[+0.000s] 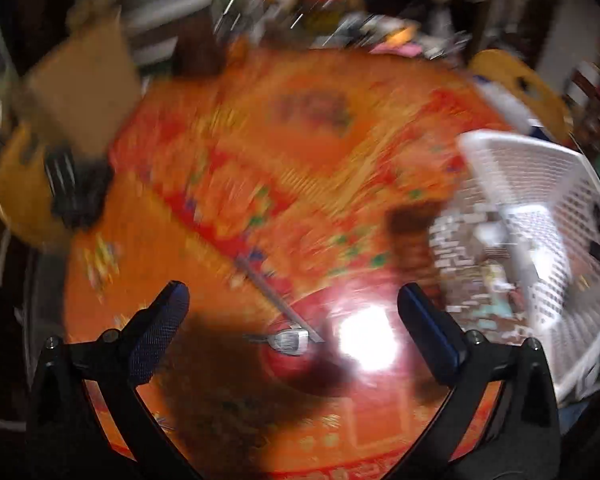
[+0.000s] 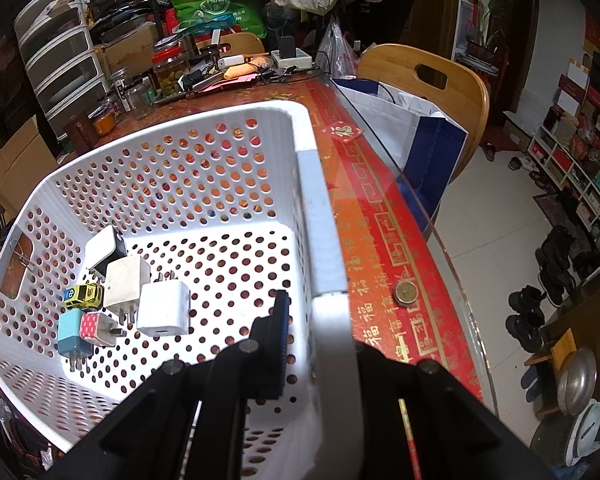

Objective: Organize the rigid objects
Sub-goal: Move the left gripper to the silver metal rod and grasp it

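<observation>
In the left wrist view, which is strongly blurred, I see the left gripper with its jaws spread wide and nothing between them. Under the gap lies the worktop with its orange and red patterned cover under glass, and a bright lamp reflection sits near the right finger. A small silver object lies on the worktop between the 2 fingers, touching neither; I cannot tell what it is. A thin grey stick-like thing runs from it up and to the left. At the right edge stands the white perforated basket, well to the side of the jaws. At the left I see a wooden chair and a brown cardboard box.

In the right wrist view, which is sharp, the right gripper has its jaws closed on the right wall of the white perforated basket: 1 finger is inside the basket and the other is outside, with the rim between them. On the basket floor, at the left, lies a group of things close together: 3 white plug chargers, 1 blue charger, 1 pink dotted charger and a yellow toy car. A metal clip hangs at the handle hole of the left wall. Outside the basket, on the red border of the worktop, rests a round brass-coloured coin-like thing. Behind the worktop stand a wooden chair and a white and blue bag.
</observation>
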Available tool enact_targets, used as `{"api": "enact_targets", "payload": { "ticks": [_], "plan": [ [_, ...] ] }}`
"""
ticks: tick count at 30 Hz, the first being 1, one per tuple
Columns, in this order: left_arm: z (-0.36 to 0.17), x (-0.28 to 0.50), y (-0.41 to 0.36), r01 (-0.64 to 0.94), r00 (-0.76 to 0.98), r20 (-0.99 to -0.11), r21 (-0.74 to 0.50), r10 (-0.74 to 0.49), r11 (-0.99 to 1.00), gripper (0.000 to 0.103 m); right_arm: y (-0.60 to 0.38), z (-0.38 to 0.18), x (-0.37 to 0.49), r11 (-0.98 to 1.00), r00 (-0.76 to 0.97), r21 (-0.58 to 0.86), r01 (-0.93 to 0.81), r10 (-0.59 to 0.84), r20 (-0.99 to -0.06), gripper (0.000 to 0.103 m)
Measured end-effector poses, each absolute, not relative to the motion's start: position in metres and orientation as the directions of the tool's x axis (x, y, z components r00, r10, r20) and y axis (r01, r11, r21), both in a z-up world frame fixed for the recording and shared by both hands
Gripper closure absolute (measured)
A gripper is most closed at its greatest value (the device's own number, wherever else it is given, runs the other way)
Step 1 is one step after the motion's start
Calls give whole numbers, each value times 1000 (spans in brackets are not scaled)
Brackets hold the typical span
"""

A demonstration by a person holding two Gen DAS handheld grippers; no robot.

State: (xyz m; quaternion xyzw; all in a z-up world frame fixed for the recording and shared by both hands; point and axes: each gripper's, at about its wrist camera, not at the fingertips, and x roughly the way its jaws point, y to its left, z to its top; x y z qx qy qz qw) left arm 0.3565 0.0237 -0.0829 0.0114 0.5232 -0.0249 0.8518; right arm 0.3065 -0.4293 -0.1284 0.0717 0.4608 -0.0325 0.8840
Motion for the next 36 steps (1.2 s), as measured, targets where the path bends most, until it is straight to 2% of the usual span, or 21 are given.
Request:
{"api": "enact_targets", "payload": {
  "ticks": [3, 13, 16, 18, 20, 22, 24, 25, 27, 29, 36],
  "plan": [
    [-118, 374, 47, -29, 385, -923, -24, -11, 999, 0, -429, -128, 307, 988, 573, 95, 124, 7, -820, 92],
    [-156, 391, 35, -39, 348, -937, 11, 24, 999, 0, -428, -127, 311, 988, 570, 96, 123, 9, -822, 92],
    [-165, 392, 32, -38, 341, -940, 18, 30, 999, 7, -429, -128, 309, 987, 573, 97, 127, 7, -820, 92],
    [-170, 391, 29, -38, 329, -944, 12, 24, 999, 23, -429, -128, 308, 987, 574, 99, 126, 9, -819, 92],
    [-173, 391, 28, -46, 331, -944, -19, -3, 999, 28, -429, -128, 309, 987, 574, 98, 126, 8, -819, 92],
    [-172, 390, 24, -49, 342, -940, -17, 1, 999, 37, -429, -128, 309, 987, 574, 99, 126, 9, -819, 92],
    [-170, 389, 16, -25, 349, -937, -15, -6, 1000, 58, -429, -127, 309, 987, 577, 100, 128, 8, -817, 92],
    [-168, 388, 10, -11, 354, -935, -5, -1, 1000, 62, -429, -127, 309, 986, 578, 101, 129, 8, -816, 92],
    [-166, 388, 1, 14, 359, -933, 2, -4, 1000, 82, -430, -128, 307, 986, 580, 104, 129, 10, -814, 92],
    [-165, 388, -6, 29, 361, -933, -10, -20, 1000, 91, -430, -128, 307, 986, 582, 106, 127, 12, -813, 92],
    [-162, 383, -10, 47, 389, -921, -12, -30, 999, 98, -430, -130, 304, 986, 585, 107, 126, 13, -811, 92]
  ]
}}
